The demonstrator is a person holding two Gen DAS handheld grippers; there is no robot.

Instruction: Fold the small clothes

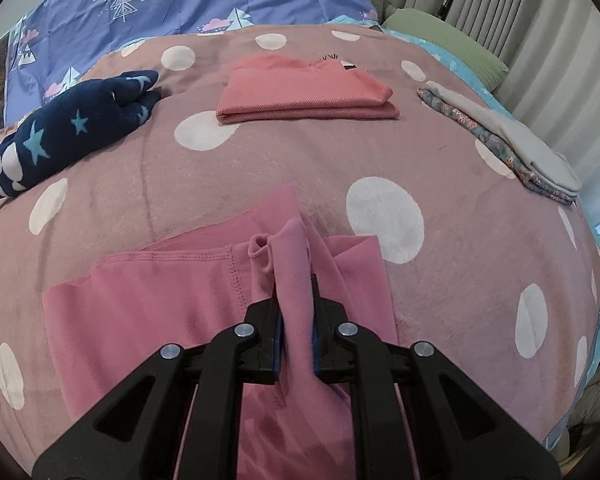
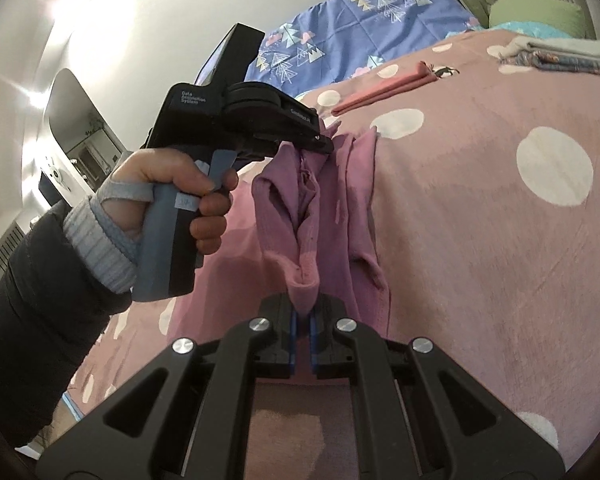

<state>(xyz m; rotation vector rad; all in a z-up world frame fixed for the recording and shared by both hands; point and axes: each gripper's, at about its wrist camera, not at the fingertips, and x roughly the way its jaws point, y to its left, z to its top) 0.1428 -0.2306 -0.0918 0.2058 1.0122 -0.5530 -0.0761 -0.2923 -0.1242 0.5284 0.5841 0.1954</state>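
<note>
A pink spotted blanket [image 1: 260,168] covers the bed. Both the left gripper [image 1: 296,304] and the right gripper [image 2: 303,312] pinch the pink garment [image 1: 160,304] tight.

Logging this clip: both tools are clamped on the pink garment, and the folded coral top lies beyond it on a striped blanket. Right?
Not quite. The blanket is polka-dotted, not striped, as the left wrist view shows. Both the left tool and right tool do clamp the pink garment, with the folded coral top beyond.

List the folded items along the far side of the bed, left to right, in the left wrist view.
Navy star garment → coral folded top → grey and floral stack.
</note>
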